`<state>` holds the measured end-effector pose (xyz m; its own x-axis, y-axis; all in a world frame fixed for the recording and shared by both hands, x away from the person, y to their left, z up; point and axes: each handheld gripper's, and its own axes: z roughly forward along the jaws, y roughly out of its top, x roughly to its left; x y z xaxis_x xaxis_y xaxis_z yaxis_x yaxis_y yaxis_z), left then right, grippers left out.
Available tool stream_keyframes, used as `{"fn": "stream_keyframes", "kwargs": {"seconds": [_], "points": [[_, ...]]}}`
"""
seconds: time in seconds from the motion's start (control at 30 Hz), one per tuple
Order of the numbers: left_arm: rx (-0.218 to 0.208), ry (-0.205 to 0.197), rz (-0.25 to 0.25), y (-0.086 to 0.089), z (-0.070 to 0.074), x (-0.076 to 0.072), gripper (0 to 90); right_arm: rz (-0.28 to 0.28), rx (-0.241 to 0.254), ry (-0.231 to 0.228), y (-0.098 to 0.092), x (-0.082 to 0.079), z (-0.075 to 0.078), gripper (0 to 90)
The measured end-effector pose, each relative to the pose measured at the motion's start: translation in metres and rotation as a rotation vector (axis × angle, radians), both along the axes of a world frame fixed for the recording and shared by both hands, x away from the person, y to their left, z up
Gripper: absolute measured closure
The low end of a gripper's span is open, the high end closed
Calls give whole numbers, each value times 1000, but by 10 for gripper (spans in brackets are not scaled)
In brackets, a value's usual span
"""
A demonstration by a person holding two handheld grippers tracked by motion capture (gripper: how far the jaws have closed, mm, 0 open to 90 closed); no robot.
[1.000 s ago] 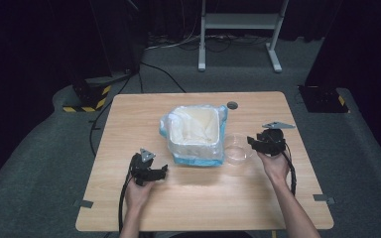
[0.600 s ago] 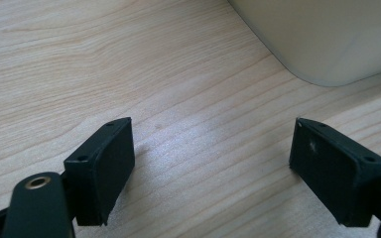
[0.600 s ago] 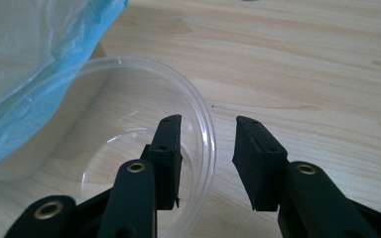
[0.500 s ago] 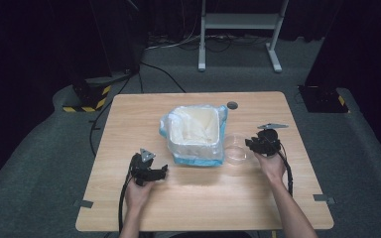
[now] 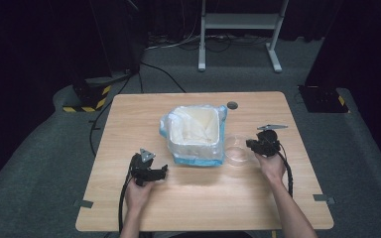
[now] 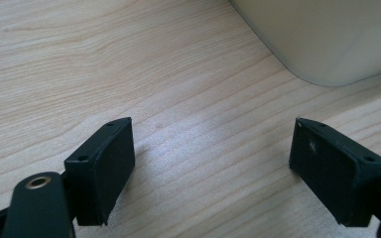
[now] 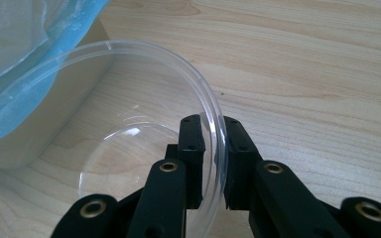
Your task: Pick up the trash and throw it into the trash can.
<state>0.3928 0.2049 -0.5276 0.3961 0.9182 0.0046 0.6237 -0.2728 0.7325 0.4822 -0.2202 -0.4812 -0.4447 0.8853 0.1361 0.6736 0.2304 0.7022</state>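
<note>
A cream bin (image 5: 198,134) lined with a pale blue plastic bag (image 7: 27,44) stands at the middle of the wooden table (image 5: 129,114). Just right of it is a clear plastic bowl (image 5: 237,149), tilted, its rim (image 7: 213,116) pinched between the jaws of my right gripper (image 5: 252,145) (image 7: 212,163), which is shut on it. My left gripper (image 5: 162,171) rests low over the table near the bin's front left corner (image 6: 317,44). It is open (image 6: 213,163), with bare wood between its pads.
A small dark round disc (image 5: 232,105) lies on the table behind the bin. Cables (image 5: 163,74) and a metal stand (image 5: 238,29) are on the grey floor beyond the table. A black and yellow striped block (image 5: 87,96) sits at the left.
My right gripper has shifted slightly left and toward me with the clear bowl. The left gripper has stayed where it was.
</note>
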Motion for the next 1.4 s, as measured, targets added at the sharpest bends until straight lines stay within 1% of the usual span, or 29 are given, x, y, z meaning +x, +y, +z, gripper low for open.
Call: {"fn": "stream_keyframes", "kwargs": {"seconds": [0.03, 0.17, 0.27, 0.33, 0.43, 0.57, 0.67, 0.7, 0.73, 0.8, 0.93, 0.97, 1.03, 1.07, 1.1, 1.17, 1.37, 1.4], "points": [[0, 0, 0, 0, 0, 0, 177, 0, 0, 0, 0, 0, 0, 815], [-3, 1, 1, 0, 0, 0, 177, 6, 47, -23, -3, -2, 6, 833], [-2, 1, 2, 0, 0, 0, 178, 22, 34, -29, -4, -4, 8, 835], [-6, 0, 8, 0, 0, 0, 184, 25, 37, -32, -4, -5, 9, 835], [-5, -1, 8, 0, 0, 0, 187, 28, 23, -46, -2, -7, 13, 836], [-3, -1, 8, 0, 0, 0, 187, 19, 26, -53, -5, -9, 16, 836], [-5, 0, 8, 0, 0, 0, 187, 22, 46, -64, -9, -13, 21, 836], [-5, 0, 8, 0, 0, 0, 187, 22, 46, -64, -9, -13, 21, 836], [-5, 0, 8, 0, 0, 0, 187, 30, 52, -76, -12, -17, 26, 836], [-7, -1, 9, 0, 0, 0, 187, 32, 59, -86, -15, -21, 31, 836], [-7, -1, 9, 0, 0, 0, 189, 32, 65, -91, -19, -25, 39, 836], [-7, -1, 9, 0, 0, 0, 189, 30, 63, -95, -20, -28, 45, 836], [-7, -1, 9, 0, 0, 0, 189, 34, 64, -96, -20, -29, 50, 836], [-7, -1, 9, 0, 0, 0, 189, 38, 54, -99, -20, -30, 53, 836], [-7, -1, 9, 0, 0, 0, 189, 38, 54, -99, -20, -30, 53, 836], [-7, -1, 9, 0, 0, 0, 189, 46, 46, -108, -20, -32, 60, 835], [-7, 0, 9, 0, 0, 0, 189, 47, 66, -120, -19, -35, 74, 835], [-7, 0, 9, 0, 0, 0, 189, 47, 66, -120, -19, -35, 74, 835]]}}
